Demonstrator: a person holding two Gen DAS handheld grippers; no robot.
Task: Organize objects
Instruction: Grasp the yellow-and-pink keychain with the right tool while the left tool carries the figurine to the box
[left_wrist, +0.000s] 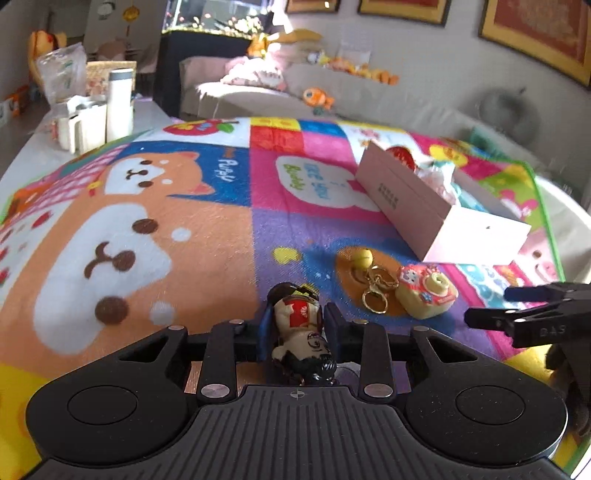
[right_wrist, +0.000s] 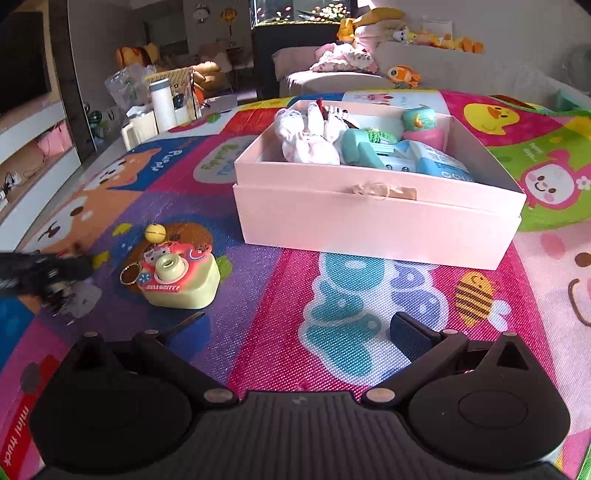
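My left gripper is shut on a small doll figure with black hair and a red and white dress, held just above the colourful play mat. A toy camera keychain with gold rings and a yellow ball lies on the mat to its right; it also shows in the right wrist view. A pink open box holding several toys stands beyond it, and shows in the left wrist view. My right gripper is open and empty, low over the mat in front of the box.
A white bottle and cups stand at the mat's far left corner. A sofa with plush toys lies behind the mat. The left gripper shows blurred at the left edge of the right wrist view.
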